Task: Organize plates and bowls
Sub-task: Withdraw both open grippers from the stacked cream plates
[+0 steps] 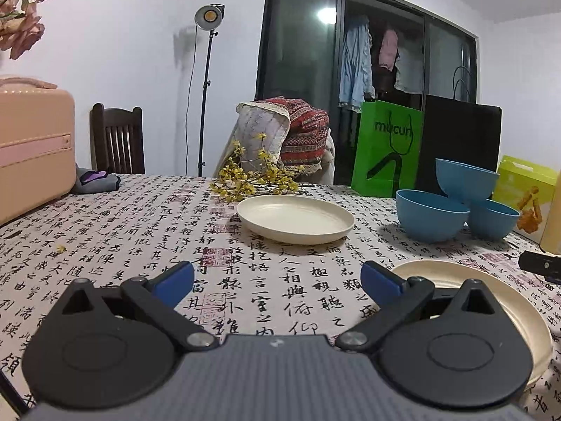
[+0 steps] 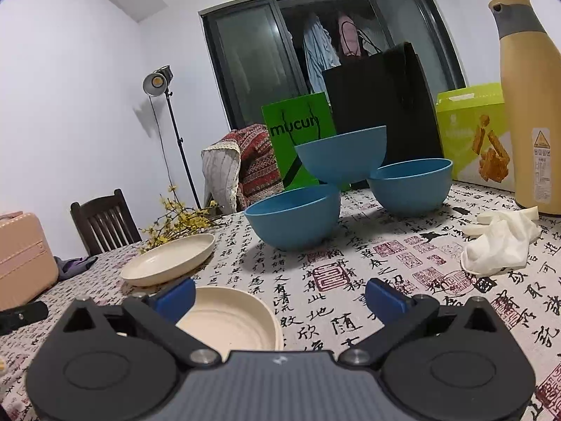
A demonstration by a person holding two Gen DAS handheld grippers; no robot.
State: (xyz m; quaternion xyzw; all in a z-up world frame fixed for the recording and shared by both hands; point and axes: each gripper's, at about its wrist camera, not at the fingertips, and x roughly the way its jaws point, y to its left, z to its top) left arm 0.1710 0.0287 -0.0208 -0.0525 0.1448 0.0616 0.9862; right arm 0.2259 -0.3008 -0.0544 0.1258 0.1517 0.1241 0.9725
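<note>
Two cream plates lie on the calligraphy tablecloth. The far plate [image 1: 295, 218] [image 2: 168, 259] sits mid-table; the near plate [image 1: 505, 301] [image 2: 231, 319] lies close under both grippers. Three blue bowls form a small pile: a front bowl [image 1: 430, 214] [image 2: 294, 218], a back bowl [image 1: 492, 218] [image 2: 410, 186], and a top bowl [image 1: 464, 179] [image 2: 342, 154] resting tilted on their rims. My left gripper [image 1: 277, 277] is open, with only tablecloth between its fingers. My right gripper [image 2: 280, 296] is open too, the near plate's right edge lying below its gap.
A pink case [image 1: 35, 147] stands at the left. Yellow flower sprigs [image 1: 245, 175] lie behind the far plate. Green bag [image 1: 385, 147], black bag [image 1: 459, 140] and a yellow-green box [image 2: 473, 133] line the back. A tan bottle [image 2: 529, 105] and a white glove [image 2: 498, 242] sit right.
</note>
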